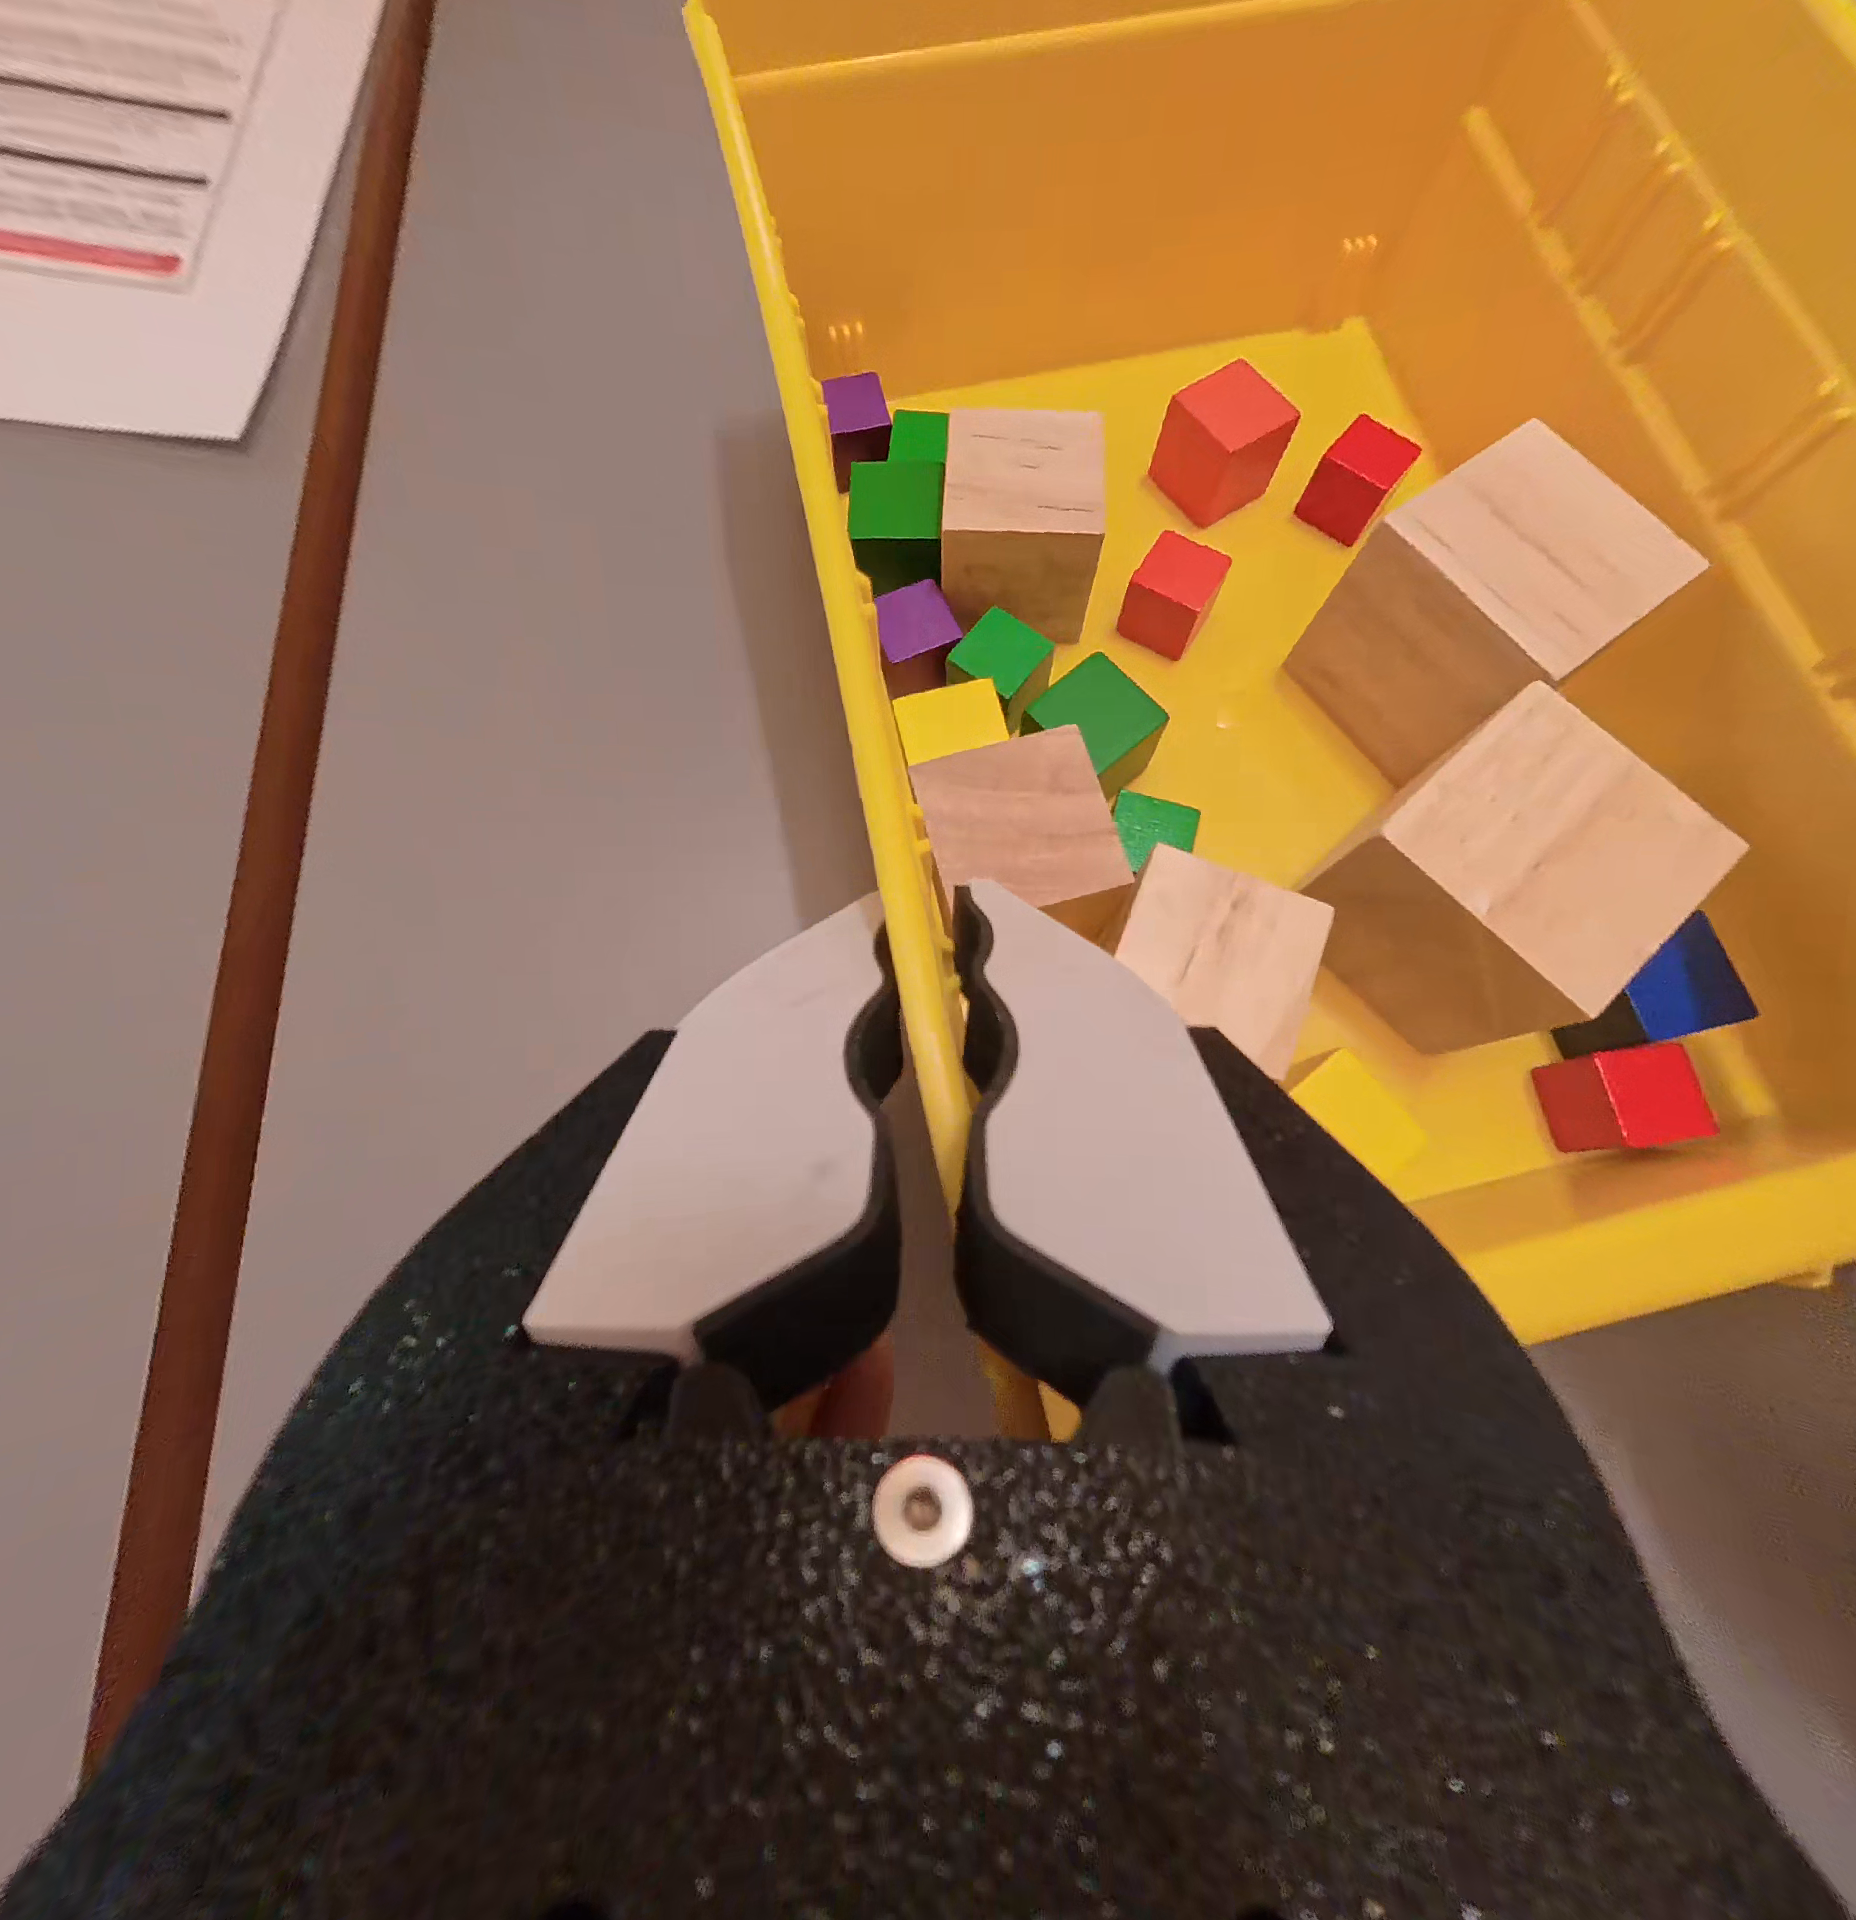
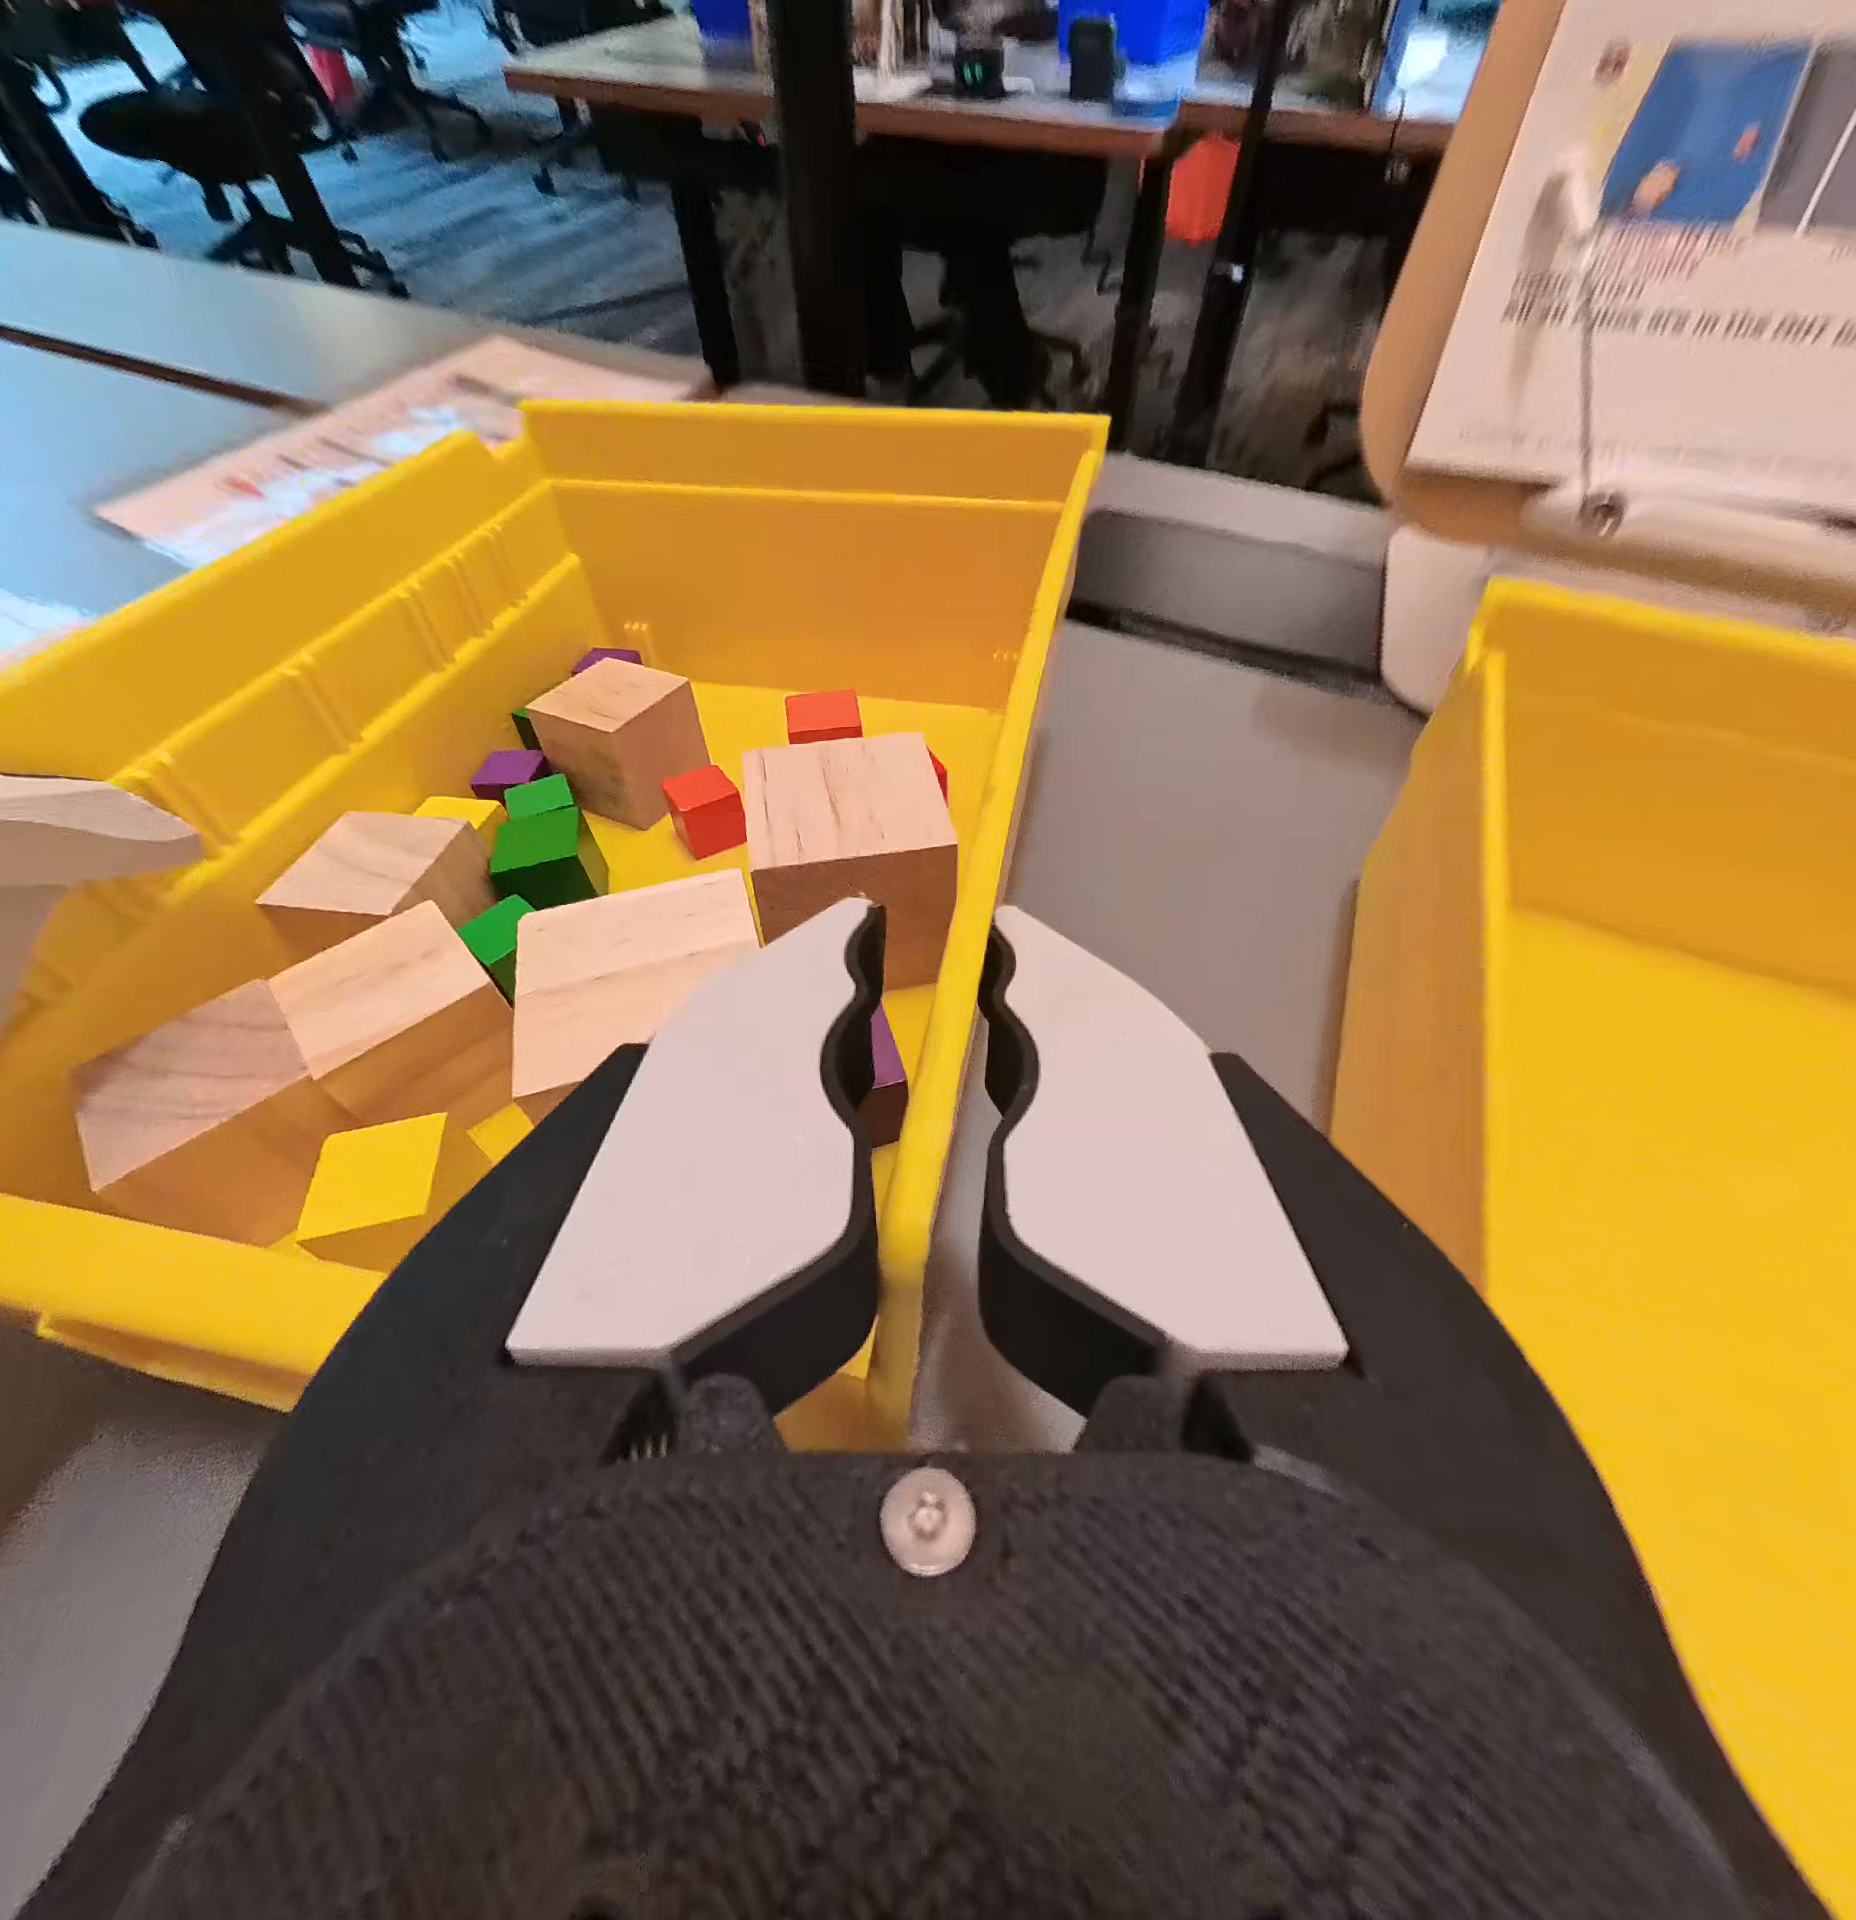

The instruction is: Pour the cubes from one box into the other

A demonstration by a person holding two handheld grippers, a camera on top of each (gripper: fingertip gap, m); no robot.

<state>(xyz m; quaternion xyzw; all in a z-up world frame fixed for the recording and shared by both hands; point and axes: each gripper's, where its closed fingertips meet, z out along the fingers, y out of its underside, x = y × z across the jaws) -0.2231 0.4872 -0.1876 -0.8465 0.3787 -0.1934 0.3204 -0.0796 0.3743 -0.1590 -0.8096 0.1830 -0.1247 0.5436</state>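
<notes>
Two grippers | full box (image 2: pixel 695 540) walls straddled: left gripper (image 1: pixel 929 914) clamped on one, right gripper (image 2: pixel 929 925) not yet closed | empty box (image 2: pixel 1630 1143) beside | step: gripping | next: closing, lifting, tipping needed

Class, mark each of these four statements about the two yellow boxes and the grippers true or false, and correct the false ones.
1. The left gripper has its jaws clamped on a wall of the box with cubes. True.
2. The second box is full of cubes. False: no cubes show in it.
3. The right gripper straddles the opposite wall. True.
4. All cubes are bare wood. False: a red cube and other coloured cubes lie among them.
</notes>
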